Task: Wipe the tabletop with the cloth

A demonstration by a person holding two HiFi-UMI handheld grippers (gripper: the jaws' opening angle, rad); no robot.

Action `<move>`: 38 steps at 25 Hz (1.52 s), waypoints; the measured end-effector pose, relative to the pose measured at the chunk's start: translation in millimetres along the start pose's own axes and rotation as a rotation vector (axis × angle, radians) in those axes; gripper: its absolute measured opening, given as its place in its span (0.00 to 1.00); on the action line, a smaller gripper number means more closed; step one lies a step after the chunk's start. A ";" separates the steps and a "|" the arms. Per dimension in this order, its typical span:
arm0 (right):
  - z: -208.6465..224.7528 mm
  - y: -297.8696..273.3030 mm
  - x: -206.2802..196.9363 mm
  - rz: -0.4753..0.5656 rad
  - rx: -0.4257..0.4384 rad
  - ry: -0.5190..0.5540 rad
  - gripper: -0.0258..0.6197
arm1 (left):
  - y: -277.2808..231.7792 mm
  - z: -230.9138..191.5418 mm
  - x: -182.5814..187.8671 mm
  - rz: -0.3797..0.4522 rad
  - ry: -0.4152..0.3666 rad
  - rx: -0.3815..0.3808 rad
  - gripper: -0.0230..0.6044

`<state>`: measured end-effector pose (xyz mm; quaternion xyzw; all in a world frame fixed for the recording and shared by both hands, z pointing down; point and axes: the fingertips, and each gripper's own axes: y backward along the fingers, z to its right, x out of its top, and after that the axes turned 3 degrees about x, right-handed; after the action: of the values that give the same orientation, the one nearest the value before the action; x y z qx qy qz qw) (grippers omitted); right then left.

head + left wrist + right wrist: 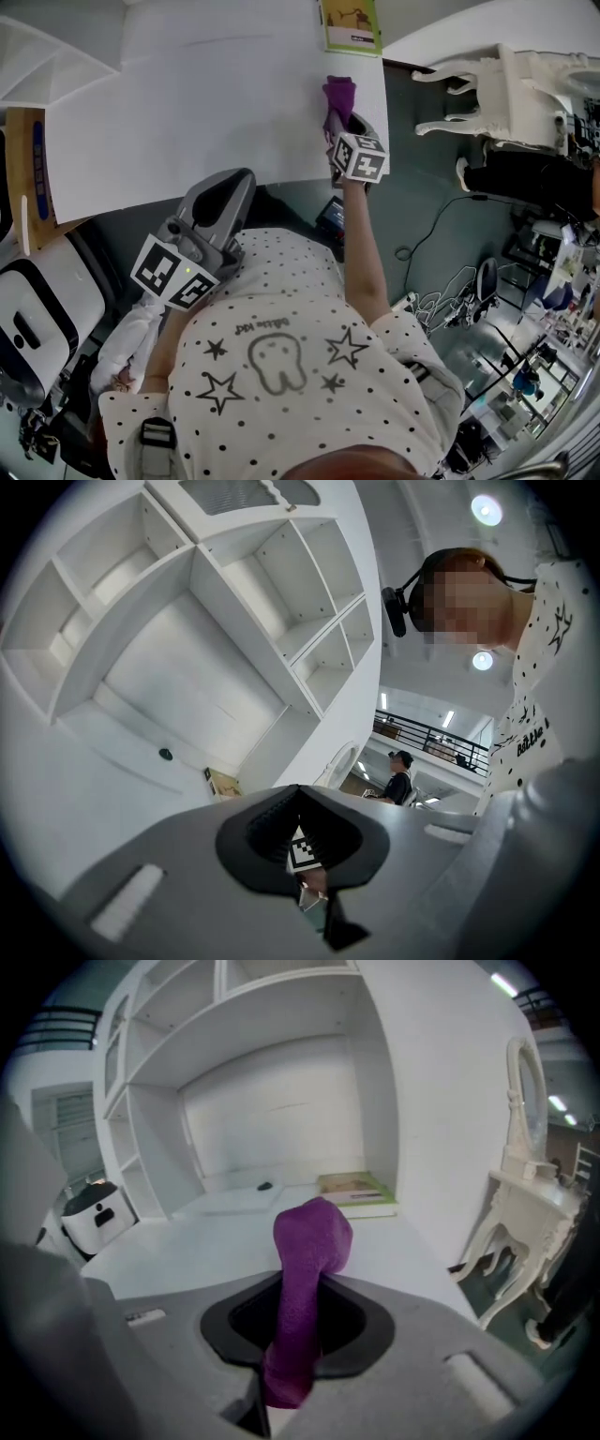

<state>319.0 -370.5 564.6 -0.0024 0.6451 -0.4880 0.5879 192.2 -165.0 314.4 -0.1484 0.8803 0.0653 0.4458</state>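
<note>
The right gripper (339, 117) has its jaws closed on the purple cloth (338, 94), pinching a bunched length of it so that a folded wad sticks out past the tips; judging from that, the wad is left free to serve as the wiping pad while the clamp keeps it from slipping. The arm is stretched forward, and the cloth sits over the right part of the white tabletop (187, 112), close to its right edge and just short of the green-edged book (352, 23). Whether the wad presses on the surface is not clear. The left gripper (225, 187) hangs off the table's near edge, by the person's chest, tilted up toward the white shelves (187, 621); its jaws are drawn together with nothing between them, seemingly parked out of the way because 1 tool is enough here.
</note>
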 end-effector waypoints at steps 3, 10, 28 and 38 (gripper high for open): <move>-75.2 2.3 -9.4 0.004 0.110 0.011 0.16 | 13.7 -0.7 -0.2 -0.014 0.002 -0.017 0.03; -216.2 10.4 -59.8 -0.078 0.274 0.041 0.16 | 76.5 0.4 4.2 -0.013 0.004 -0.016 0.03; -278.8 -16.8 -106.4 -0.121 0.224 0.205 0.16 | 169.0 -30.0 20.3 0.062 -0.001 0.080 0.03; -275.6 -15.6 -107.2 -0.119 0.241 0.163 0.16 | 182.3 -36.7 36.2 0.142 0.003 0.092 0.03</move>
<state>133.5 -144.0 609.4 0.0696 0.6262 -0.5944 0.4997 85.6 -8.8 303.9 -0.0651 0.8913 0.0561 0.4451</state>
